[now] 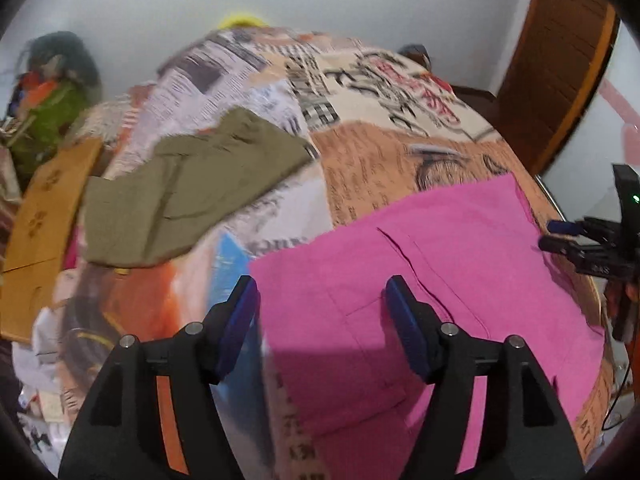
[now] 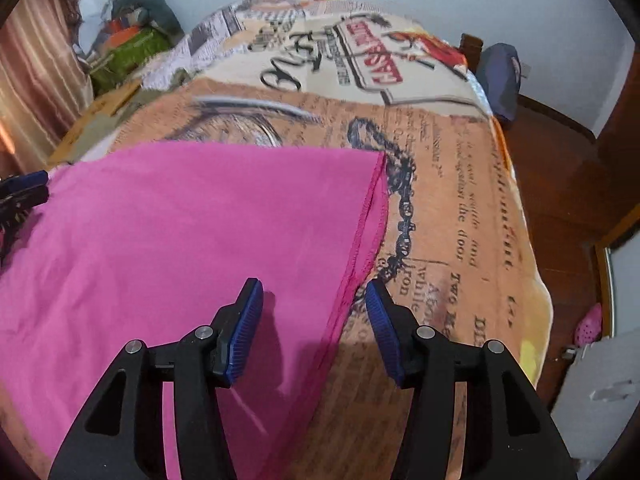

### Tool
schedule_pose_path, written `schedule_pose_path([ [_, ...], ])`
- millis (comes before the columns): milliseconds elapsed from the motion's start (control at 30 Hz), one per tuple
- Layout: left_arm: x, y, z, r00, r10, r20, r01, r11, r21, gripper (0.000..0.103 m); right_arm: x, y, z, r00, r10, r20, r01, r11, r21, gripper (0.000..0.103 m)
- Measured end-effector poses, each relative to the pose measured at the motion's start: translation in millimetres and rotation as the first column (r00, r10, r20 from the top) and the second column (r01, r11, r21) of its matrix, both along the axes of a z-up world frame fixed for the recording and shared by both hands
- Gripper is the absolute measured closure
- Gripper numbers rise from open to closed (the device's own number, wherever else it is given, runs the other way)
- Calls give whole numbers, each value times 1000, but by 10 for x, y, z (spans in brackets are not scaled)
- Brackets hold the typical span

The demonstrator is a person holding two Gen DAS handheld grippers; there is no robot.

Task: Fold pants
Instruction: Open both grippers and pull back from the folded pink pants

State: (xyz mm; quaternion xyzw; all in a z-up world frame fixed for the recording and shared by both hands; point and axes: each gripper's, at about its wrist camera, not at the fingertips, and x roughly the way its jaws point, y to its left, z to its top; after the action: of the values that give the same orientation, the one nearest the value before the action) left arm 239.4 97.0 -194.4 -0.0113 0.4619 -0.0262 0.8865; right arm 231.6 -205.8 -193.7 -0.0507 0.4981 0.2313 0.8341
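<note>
Pink pants (image 1: pixel 440 272) lie flat on a bed with a newspaper-print cover (image 1: pixel 400 152). My left gripper (image 1: pixel 322 296) is open and empty, just above the pants' left edge. In the right wrist view the pink pants (image 2: pixel 192 232) fill the left half, with a stitched hem edge (image 2: pixel 368 216) running down the middle. My right gripper (image 2: pixel 314 300) is open and empty, straddling that hem edge from above. The right gripper also shows at the right edge of the left wrist view (image 1: pixel 560 236).
Folded olive-green pants (image 1: pixel 188 188) lie on the bed to the far left. A cardboard piece (image 1: pixel 44 232) leans at the left. A clutter pile with green fabric (image 1: pixel 52 108) stands by the wall. Wooden floor (image 2: pixel 560 184) and a dark blue bag (image 2: pixel 500 80) lie right of the bed.
</note>
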Motion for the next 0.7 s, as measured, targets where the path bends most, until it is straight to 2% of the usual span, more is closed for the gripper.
schedule_pose_path([
  [267, -486, -9, 574, 994, 58, 93, -57, 998, -23, 36, -437, 75, 755, 988, 3, 153, -22, 993, 119, 53],
  [333, -641, -39, 663, 992, 64, 111, -61, 998, -30, 33, -553, 126, 875, 983, 10, 185, -36, 990, 135, 53],
  [367, -733, -62, 704, 991, 63, 120, -59, 998, -37, 29, -636, 155, 935, 980, 16, 199, -46, 988, 147, 53],
  [400, -826, -87, 733, 990, 62, 127, -57, 997, -43, 25, -702, 186, 961, 978, 20, 206, -53, 986, 157, 53],
  [500, -1042, -183, 749, 990, 46, 133, -41, 998, -40, 23, -860, 281, 959, 976, 39, 214, -77, 982, 170, 53],
  [700, -1360, -313, 576, 996, 29, 79, -21, 995, -102, 22, -1125, 469, 666, 983, 83, 164, -110, 981, 162, 53],
])
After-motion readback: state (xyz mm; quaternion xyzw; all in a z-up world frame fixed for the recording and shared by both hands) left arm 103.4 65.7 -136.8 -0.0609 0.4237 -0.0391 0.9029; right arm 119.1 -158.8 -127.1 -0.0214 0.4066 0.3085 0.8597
